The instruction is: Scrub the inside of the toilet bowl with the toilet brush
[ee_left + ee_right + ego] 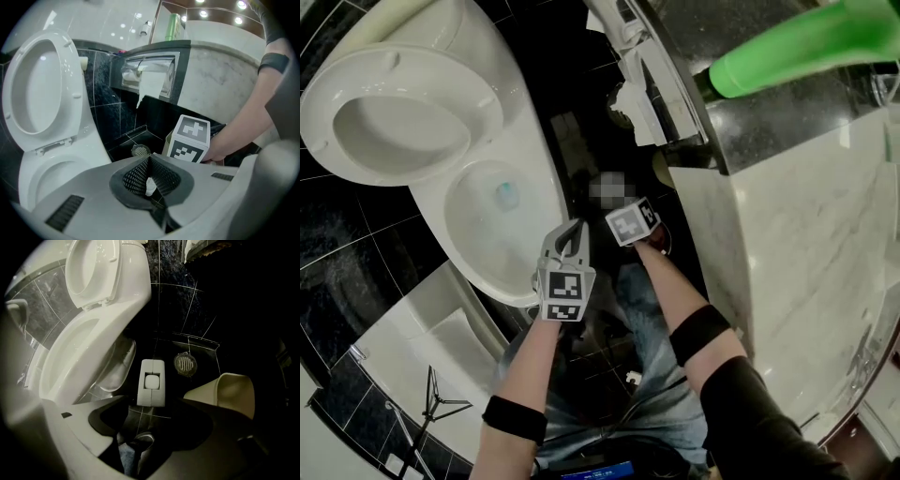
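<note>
Pre-scrub: no brush held
Right tool (150, 423) wide open, empty; left tool (150, 160) shut. Risk: brush not visible, floor (206, 357) dark, so the grab may miss.

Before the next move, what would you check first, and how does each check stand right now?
1. Seat raised, bowl open to reach: ok.
2. Right gripper jaws apart, nothing between them: ok.
3. Left gripper jaws together, off to the side: ok.
4. White rectangular thing on the floor, straight ahead of the right jaws, is the brush's holder: cannot tell.
5. Cream bin stands apart from that thing, not blocking: ok.
</note>
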A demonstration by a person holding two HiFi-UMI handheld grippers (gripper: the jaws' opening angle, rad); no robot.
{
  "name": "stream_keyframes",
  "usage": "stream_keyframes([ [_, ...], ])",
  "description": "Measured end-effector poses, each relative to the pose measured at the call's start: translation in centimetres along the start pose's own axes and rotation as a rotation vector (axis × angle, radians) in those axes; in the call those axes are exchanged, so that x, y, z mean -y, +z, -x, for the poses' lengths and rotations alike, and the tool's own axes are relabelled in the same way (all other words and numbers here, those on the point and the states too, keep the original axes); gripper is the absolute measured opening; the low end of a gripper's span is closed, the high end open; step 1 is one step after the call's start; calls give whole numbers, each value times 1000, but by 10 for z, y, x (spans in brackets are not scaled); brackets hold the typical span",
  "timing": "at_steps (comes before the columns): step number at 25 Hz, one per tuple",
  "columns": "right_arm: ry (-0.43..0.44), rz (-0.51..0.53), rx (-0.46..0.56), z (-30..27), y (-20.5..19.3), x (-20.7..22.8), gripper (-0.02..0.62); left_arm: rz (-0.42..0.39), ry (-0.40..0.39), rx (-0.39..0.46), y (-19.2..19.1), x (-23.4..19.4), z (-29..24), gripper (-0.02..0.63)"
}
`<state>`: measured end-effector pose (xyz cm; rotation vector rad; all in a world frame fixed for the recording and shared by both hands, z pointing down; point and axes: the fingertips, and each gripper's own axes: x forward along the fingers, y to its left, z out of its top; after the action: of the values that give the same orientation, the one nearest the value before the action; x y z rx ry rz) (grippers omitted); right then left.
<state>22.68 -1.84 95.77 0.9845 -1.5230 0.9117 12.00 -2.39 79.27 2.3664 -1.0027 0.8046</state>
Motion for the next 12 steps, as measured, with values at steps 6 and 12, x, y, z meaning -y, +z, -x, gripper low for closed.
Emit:
stream_keyframes([
  [6,34,-14,-2,56,2,-23,306,-4,11,9,31,3,43,-2],
  [12,49,41,94,150,31,-53,178,-7,49,32,77,2,118,-2],
])
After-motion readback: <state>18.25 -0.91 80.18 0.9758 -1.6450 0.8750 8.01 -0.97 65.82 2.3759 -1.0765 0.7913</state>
